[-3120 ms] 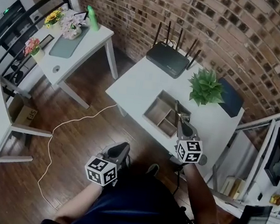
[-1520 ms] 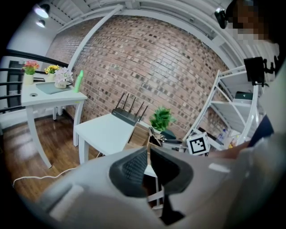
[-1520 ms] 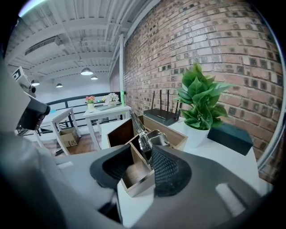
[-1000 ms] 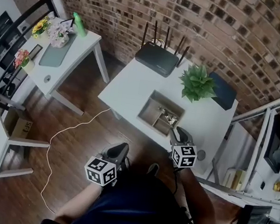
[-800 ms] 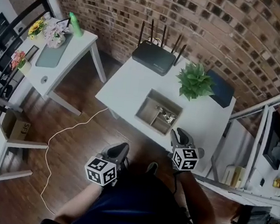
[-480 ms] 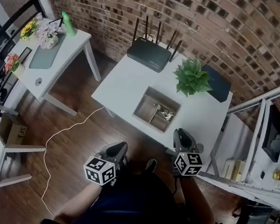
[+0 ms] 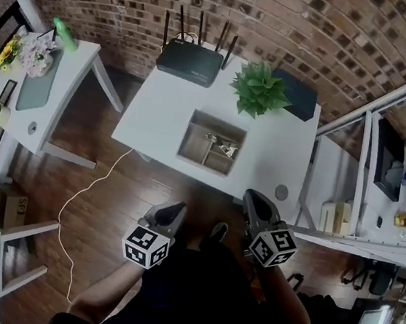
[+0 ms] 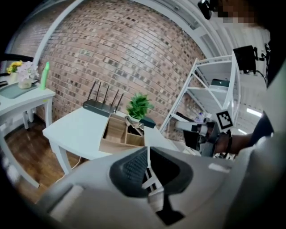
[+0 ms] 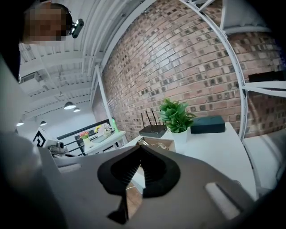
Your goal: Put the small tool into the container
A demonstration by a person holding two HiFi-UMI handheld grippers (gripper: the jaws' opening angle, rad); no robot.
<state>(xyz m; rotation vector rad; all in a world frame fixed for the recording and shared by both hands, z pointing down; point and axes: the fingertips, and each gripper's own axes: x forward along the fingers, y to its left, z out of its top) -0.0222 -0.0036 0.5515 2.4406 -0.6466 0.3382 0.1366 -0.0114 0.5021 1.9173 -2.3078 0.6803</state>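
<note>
The wooden container (image 7: pixel 193 139) stands on the white table (image 7: pixel 157 115), and the small metal tool (image 7: pixel 223 148) lies in its right compartment. My right gripper (image 7: pixel 251 197) is shut and empty, held off the table's near edge, short of the container. My left gripper (image 7: pixel 170 211) is also shut on nothing, over the wooden floor near my body. In the left gripper view the container (image 8: pixel 117 134) with the tool (image 8: pixel 132 123) lies ahead, and the right gripper (image 8: pixel 193 128) is off to the right. The right gripper view shows the container (image 9: pixel 157 144) just beyond its shut jaws.
On the table's far side sit a black router (image 7: pixel 190 59), a potted green plant (image 7: pixel 258 88) and a dark box (image 7: pixel 295 95). A second white table (image 7: pixel 46 94) with flowers stands left. White shelving (image 7: pixel 371 141) rises right. A white cable (image 7: pixel 85 194) trails over the floor.
My right gripper has drawn back from over the container to beyond the table's near edge. The tool stays in the container. The view has shifted back; the left gripper has barely moved.
</note>
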